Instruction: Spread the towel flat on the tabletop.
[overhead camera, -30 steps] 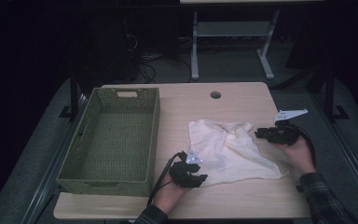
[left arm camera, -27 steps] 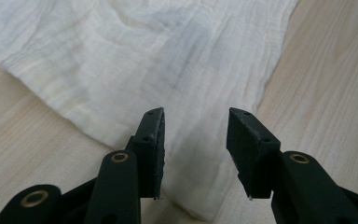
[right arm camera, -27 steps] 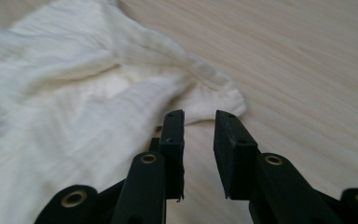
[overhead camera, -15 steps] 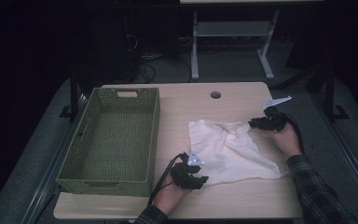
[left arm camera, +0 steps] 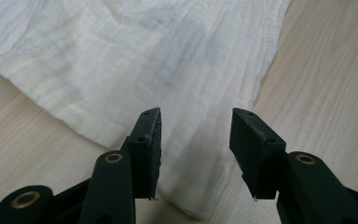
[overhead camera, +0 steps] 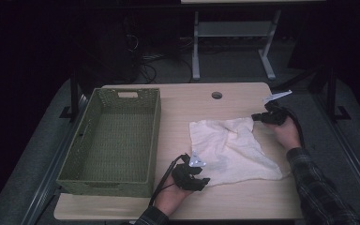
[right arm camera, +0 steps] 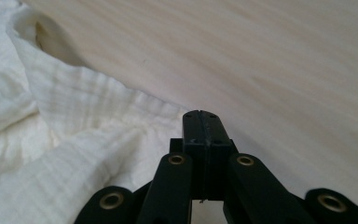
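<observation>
From above, a white cloth (overhead camera: 234, 150) lies rumpled on the wooden surface (overhead camera: 187, 101), just right of a green woven basket (overhead camera: 115, 136). At its near left corner sits the left tool (overhead camera: 199, 180), and the right tool (overhead camera: 258, 118) is at the far right corner, each held in a hand. Along the left tool (left arm camera: 196, 135) in its own view, the jaws stand apart with nothing clamped, the cloth (left arm camera: 135, 60) spreading beneath and beyond them on the pale wood. Along the right tool (right arm camera: 201, 126) in its own view, the jaws are pressed together at the edge of the cloth (right arm camera: 74, 140); whether any fabric is pinched between them I cannot tell.
</observation>
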### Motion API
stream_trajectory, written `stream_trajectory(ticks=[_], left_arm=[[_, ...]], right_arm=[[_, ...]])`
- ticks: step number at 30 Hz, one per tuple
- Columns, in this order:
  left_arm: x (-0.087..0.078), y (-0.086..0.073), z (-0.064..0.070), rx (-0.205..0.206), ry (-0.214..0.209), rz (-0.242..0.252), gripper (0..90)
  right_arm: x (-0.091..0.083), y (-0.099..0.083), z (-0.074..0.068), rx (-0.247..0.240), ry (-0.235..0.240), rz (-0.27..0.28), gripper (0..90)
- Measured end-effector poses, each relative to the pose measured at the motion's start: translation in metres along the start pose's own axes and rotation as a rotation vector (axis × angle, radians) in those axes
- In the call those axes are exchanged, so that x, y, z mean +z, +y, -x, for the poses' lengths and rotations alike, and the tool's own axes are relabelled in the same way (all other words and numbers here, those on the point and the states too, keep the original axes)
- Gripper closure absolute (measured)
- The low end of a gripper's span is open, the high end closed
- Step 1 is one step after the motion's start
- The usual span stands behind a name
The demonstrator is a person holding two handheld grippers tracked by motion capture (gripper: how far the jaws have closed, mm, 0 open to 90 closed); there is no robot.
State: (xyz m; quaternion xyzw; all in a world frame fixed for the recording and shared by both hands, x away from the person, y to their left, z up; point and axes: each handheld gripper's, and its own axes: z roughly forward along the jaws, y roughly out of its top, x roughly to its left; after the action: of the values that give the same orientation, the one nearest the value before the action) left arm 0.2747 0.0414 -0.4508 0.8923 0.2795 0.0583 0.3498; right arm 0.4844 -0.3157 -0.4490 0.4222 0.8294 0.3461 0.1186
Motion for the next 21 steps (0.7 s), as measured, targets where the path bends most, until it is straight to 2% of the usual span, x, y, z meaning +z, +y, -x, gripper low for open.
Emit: stream_trajectory(ticks=[5,10,21], left_arm=[[0.001,-0.001,0.000,0.002,-0.004,-0.008,52.3],[0.003,-0.001,0.002,0.002,-0.010,-0.016,51.9],[0.006,-0.002,0.001,0.011,-0.011,-0.054,51.8]], right_arm=[[-0.003,0.013,0.008,0.009,-0.007,0.026,90.0],[-0.001,0.022,0.019,0.017,-0.037,0.011,90.0],[0.014,0.029,0.040,0.041,-0.127,-0.037,90.0]])
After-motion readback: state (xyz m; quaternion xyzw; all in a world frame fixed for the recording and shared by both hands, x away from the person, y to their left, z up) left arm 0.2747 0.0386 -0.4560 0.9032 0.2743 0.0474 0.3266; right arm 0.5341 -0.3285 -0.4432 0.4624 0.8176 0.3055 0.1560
